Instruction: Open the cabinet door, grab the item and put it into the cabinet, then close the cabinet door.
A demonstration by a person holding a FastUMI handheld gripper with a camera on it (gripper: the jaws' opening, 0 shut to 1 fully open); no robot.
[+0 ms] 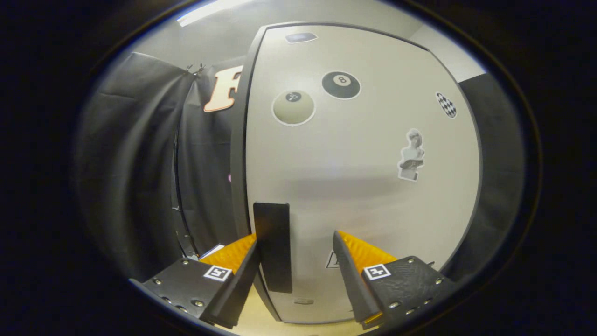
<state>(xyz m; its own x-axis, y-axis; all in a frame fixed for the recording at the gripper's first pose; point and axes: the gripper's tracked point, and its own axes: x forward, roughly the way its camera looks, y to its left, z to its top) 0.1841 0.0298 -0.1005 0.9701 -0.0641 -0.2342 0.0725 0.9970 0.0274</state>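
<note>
The gripper (pixel 296 247) is sitting right up against the cabinet door (pixel 364 186) with its 2 fingers spread apart, and the dark handle (pixel 273 245) is standing upright between them, hugging the left finger while the right one is staying well clear, so nothing's getting pinched. The pale door is looking shut and is wearing stickers: an 8-ball (pixel 341 85), a cream ball (pixel 293 107), a checkered oval (pixel 446 104) and a bust (pixel 411 155).

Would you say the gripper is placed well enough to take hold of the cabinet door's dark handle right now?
Probably yes: the gripper is open, and the handle on the cabinet door sits between its jaws, close against one of them, with nothing blocking it.
</note>
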